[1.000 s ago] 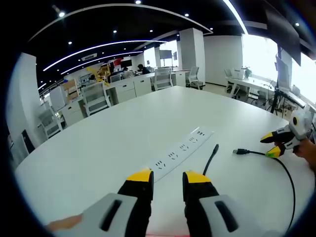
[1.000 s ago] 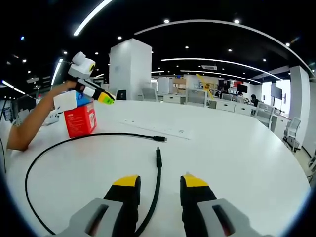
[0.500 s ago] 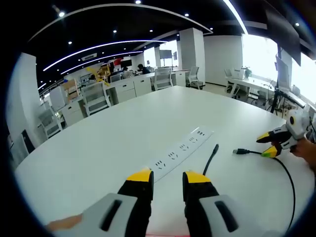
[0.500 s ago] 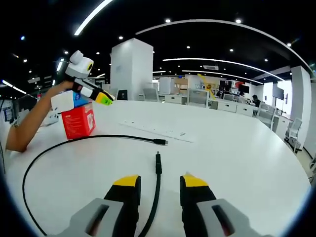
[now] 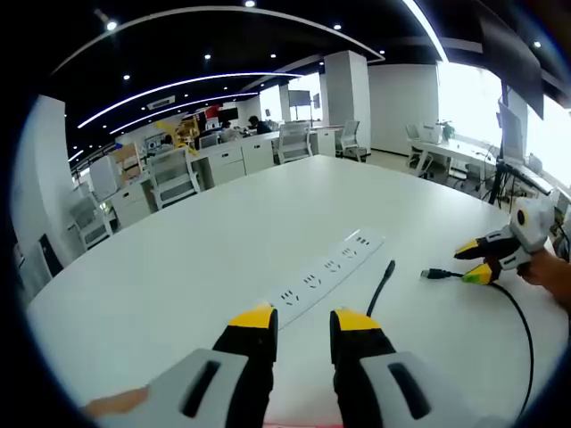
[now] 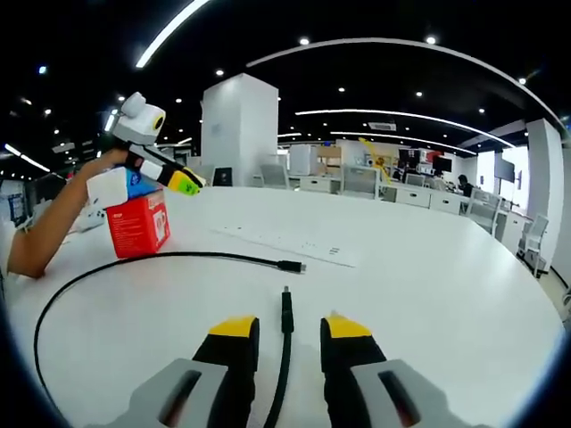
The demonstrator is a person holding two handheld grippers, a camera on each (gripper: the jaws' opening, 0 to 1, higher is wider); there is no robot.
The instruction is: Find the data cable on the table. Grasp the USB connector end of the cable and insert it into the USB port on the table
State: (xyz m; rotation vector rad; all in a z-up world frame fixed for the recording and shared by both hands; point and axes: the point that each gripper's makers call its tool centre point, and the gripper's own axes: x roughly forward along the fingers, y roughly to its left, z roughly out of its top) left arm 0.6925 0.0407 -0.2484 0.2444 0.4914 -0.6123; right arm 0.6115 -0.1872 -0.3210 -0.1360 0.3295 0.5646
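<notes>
The right gripper (image 6: 279, 328), jaws parted and empty, has crept forward over the data cable (image 6: 285, 357) mid-tabletop. The connector grasp looks imminent. The left gripper (image 5: 301, 322) hovers, also unclenched, before the power strip (image 5: 326, 275).

One cable (image 6: 161, 260), one power strip (image 5: 326, 272) (white), one red box (image 6: 136, 224).

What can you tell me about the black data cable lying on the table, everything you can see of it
The data cable is thin, black and rubbery-looking, lying slack on the white table. It sweeps in a wide loop, with both connector ends near the power strip. One end runs straight up between the right gripper jaws, which stand open around it, not pinching. The other end points toward the strip, unplugged.
</notes>
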